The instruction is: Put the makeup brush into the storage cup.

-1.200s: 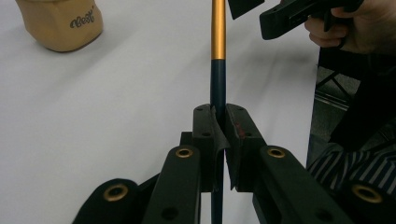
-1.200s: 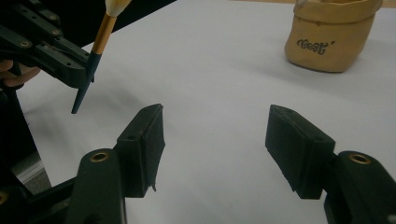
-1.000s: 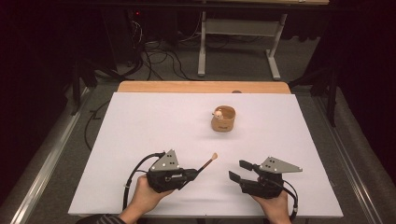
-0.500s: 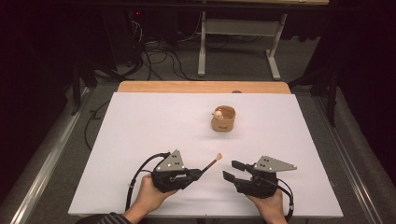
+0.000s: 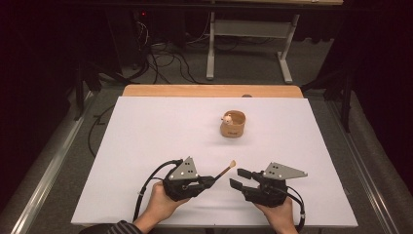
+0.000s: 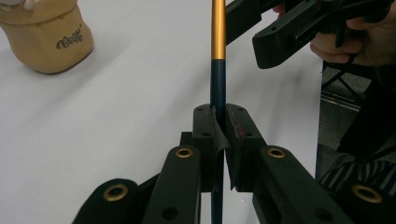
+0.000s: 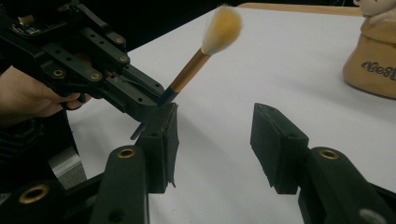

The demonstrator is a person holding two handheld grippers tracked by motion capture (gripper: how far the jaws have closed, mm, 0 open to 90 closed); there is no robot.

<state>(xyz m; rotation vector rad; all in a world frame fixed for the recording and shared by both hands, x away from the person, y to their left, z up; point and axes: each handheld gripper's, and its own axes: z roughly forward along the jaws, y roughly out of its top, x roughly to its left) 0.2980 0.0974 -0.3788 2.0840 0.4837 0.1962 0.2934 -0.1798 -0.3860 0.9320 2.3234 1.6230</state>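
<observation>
So right now the left tool [image 5: 210, 181] is clamped tight on the dark blue handle of a makeup brush [image 5: 225, 170], low down near the handle's end, with the brush held up off the white worktop [image 5: 146, 136] and slanting toward the right tool [image 5: 237, 178]. That one isn't gripping anything: its jaws have just been closing in but there's nothing between them, and in the right gripper view you can see a clear gap with bare worktop behind it. My read is this is a handover or a regrip, left hand presenting the brush and right hand lining up to take it. Next move probably calls for sliding the right jaws around the shaft, somewhere on the gold part or just below, squeezing before the left lets go, and keeping off the bristles so they don't get squashed. The shaft is thin and round and looks slick, so I'd guess it could roll or pivot in the pads if the grip is off-centre. Brush itself: navy handle, shiny gold metal ferrule [image 6: 218, 28], then a fluffy tan and cream tuft [image 7: 223, 27] that looks really soft. Pads on the jaws are black and matte, rubbery looking, one on the left tool a bit chewed up at the edge. Further back on the worktop sits a little tan pot [image 5: 233, 125] with lettering on the side, squat and rounded, with something small and pale at its rim, can't tell what.
</observation>
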